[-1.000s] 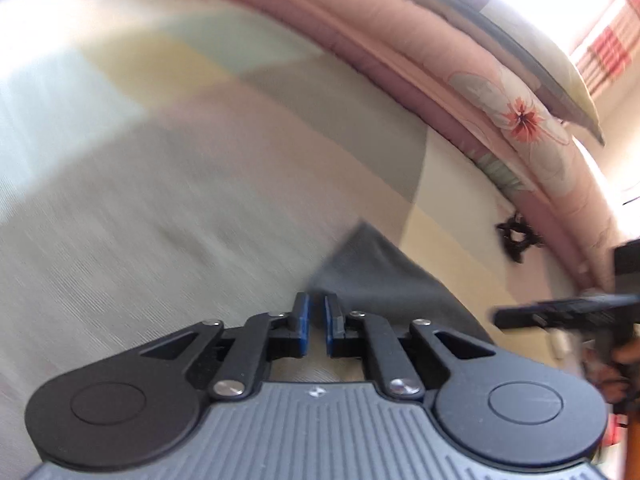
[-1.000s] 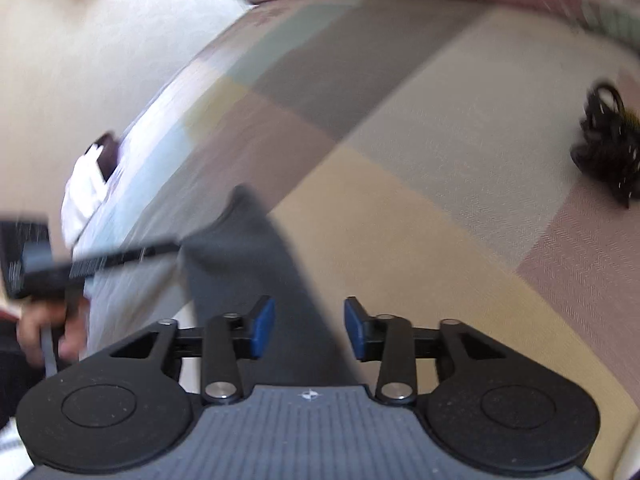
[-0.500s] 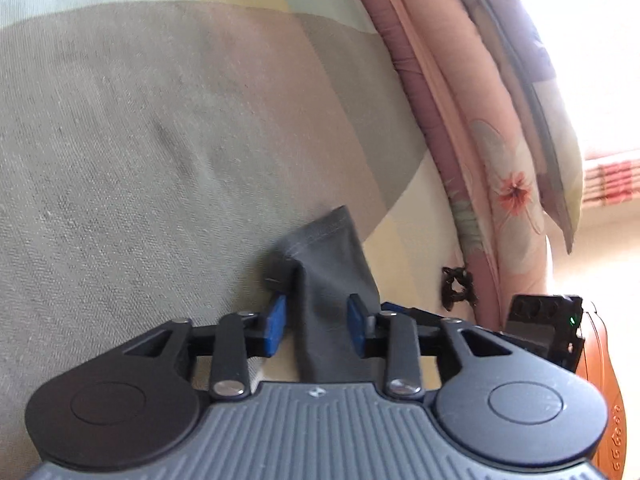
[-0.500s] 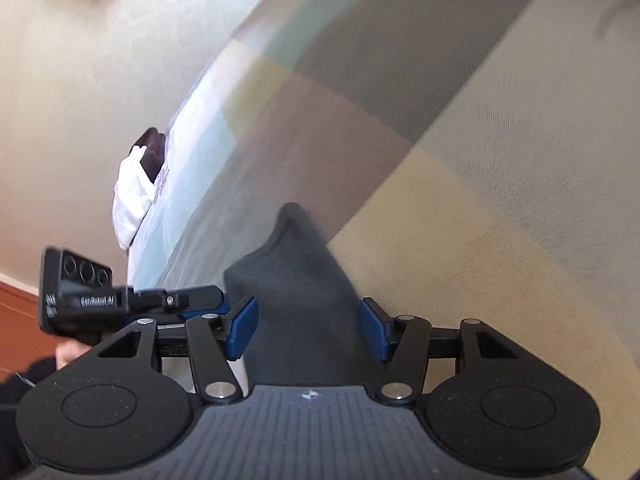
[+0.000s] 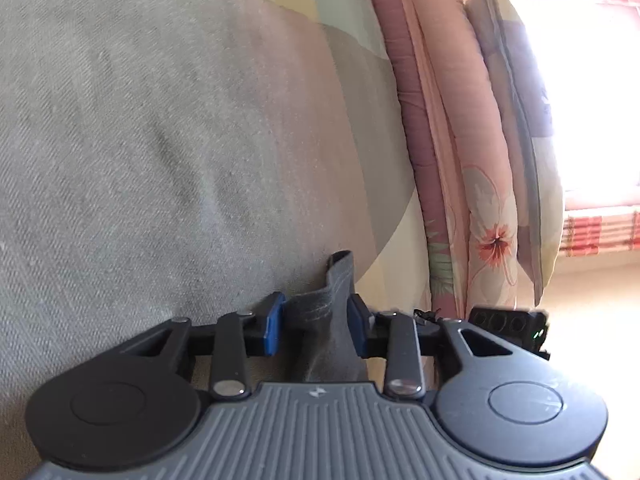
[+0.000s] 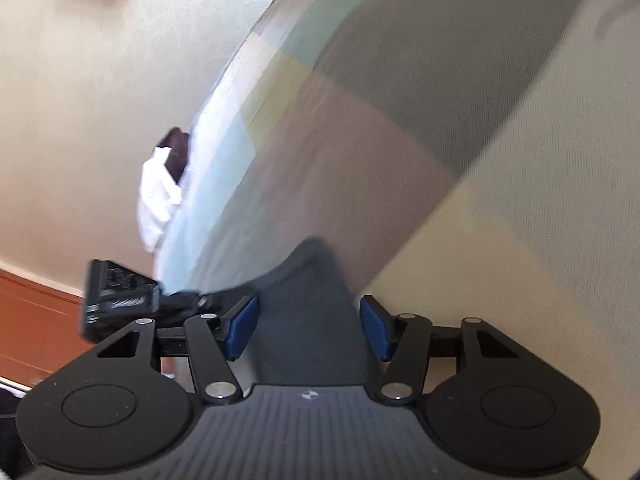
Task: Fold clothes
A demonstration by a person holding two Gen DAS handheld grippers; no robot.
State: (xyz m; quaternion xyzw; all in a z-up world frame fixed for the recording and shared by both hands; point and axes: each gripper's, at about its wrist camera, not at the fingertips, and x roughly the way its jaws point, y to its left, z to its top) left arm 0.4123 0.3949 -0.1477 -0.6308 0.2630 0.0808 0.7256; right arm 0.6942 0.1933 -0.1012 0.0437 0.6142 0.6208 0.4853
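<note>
A dark grey garment (image 5: 339, 280) lies bunched on the patchwork bed sheet (image 5: 160, 140). Its folded end pokes up between the blue pads (image 5: 274, 326) of my left gripper (image 5: 316, 328), which is open around it without pinching it. In the right wrist view the same grey garment (image 6: 312, 280) runs between the blue pads (image 6: 376, 330) of my right gripper (image 6: 308, 328), which is open wide, with cloth spanning most of the gap. The left gripper's body (image 6: 116, 296) shows just left of the right one.
Rolled pink floral quilts and a pillow (image 5: 480, 200) line the far side of the bed under a bright window. A small black tangled item (image 5: 426, 314) lies near them. A white cloth (image 6: 160, 196) hangs at the bed's edge by a beige wall (image 6: 80, 80).
My left gripper was shut one second ago and now stands open around the garment. The right gripper has opened wider. Both have dropped closer to the bed and the cloth.
</note>
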